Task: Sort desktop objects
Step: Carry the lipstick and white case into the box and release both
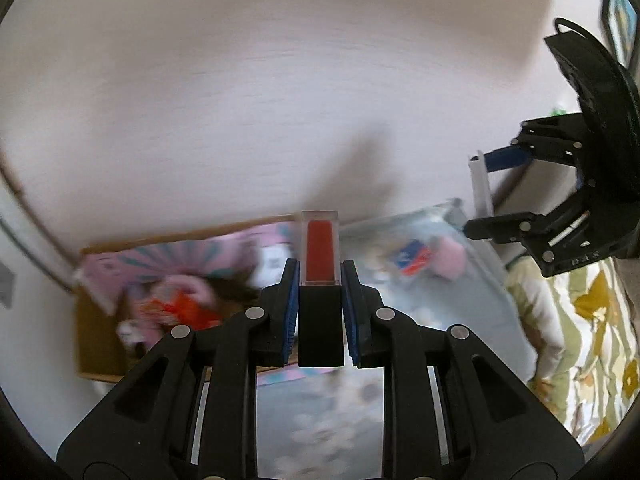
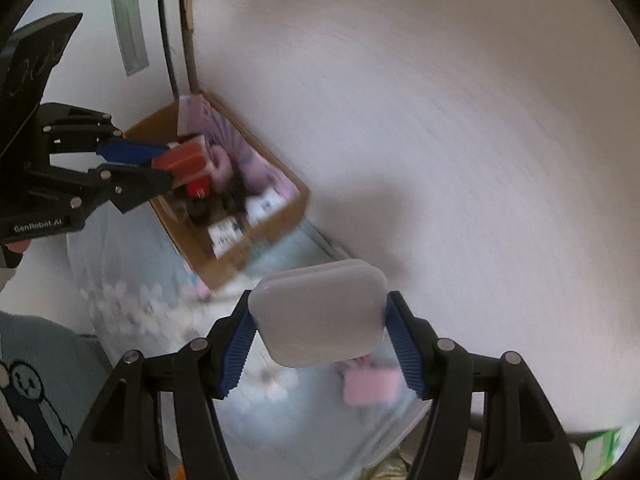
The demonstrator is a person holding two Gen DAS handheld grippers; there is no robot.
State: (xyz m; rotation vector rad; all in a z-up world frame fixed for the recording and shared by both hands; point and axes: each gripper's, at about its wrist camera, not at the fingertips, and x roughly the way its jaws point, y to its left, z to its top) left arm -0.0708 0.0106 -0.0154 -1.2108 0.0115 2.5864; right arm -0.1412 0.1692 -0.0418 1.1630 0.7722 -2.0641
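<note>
My left gripper is shut on a red lip-gloss tube with a black cap, held upright above a cardboard box of blurred cosmetics. The same gripper shows in the right wrist view, over that box. My right gripper is shut on a white rounded-square case. In the left wrist view the right gripper holds the case edge-on at the right.
A pale blue floral desk mat lies under the box. A pink item and a blue-red packet lie on it. A white wall stands behind. Patterned fabric is at the right.
</note>
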